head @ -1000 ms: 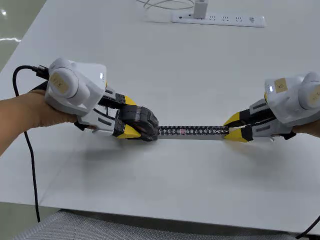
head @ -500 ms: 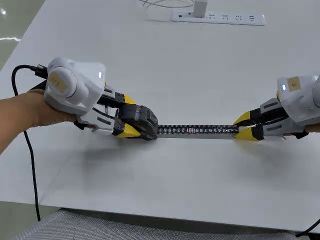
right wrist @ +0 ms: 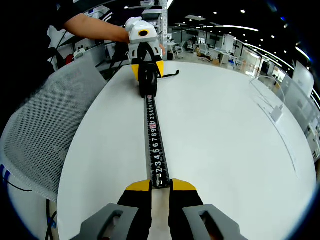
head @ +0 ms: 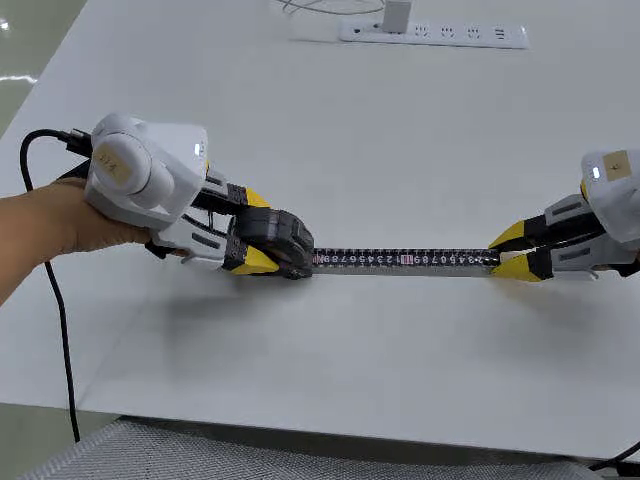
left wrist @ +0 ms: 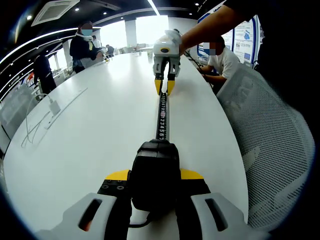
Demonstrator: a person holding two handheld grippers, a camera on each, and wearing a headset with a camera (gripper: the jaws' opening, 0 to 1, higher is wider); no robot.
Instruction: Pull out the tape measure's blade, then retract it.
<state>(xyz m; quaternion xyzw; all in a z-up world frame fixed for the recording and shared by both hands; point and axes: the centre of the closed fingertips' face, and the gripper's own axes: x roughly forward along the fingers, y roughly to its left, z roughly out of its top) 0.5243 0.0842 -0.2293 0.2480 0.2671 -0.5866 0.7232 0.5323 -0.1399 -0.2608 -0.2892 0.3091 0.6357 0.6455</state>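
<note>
**Blade drawn longer as the right claw moves off**

Since a second ago, we see that the right claw (head: pixel 506 252) has shifted further toward the right side of the broad white table (head: pixel 350 130). More of the blade (head: pixel 400 259), a narrow dark strip printed with pale numerals, now lies exposed. The left claw (head: pixel 260 234) and what it holds sit about where they were.

We find the left claw, white-bodied with yellow-tipped jaws, closed onto the black, rounded plastic tape measure case (left wrist: pixel 156 165), one jaw on each flank. A hand (head: pixel 60 225) grips its body from the left. The case rests on the table near the front edge.

From the case mouth the blade runs straight and flat along the table to the right claw. In the right gripper view, that claw's (right wrist: pixel 160 186) yellow tips stand almost together, pinching the blade's free end between them. The low numerals lie just in front of the tips.

Elsewhere we note:
- a white power strip (head: pixel 435 34) at the table's far edge
- a black cable (head: pixel 62 310) trailing off the left claw's body over the table's left edge
- a grey mesh chair back (head: pixel 150 455) below the near edge
</note>
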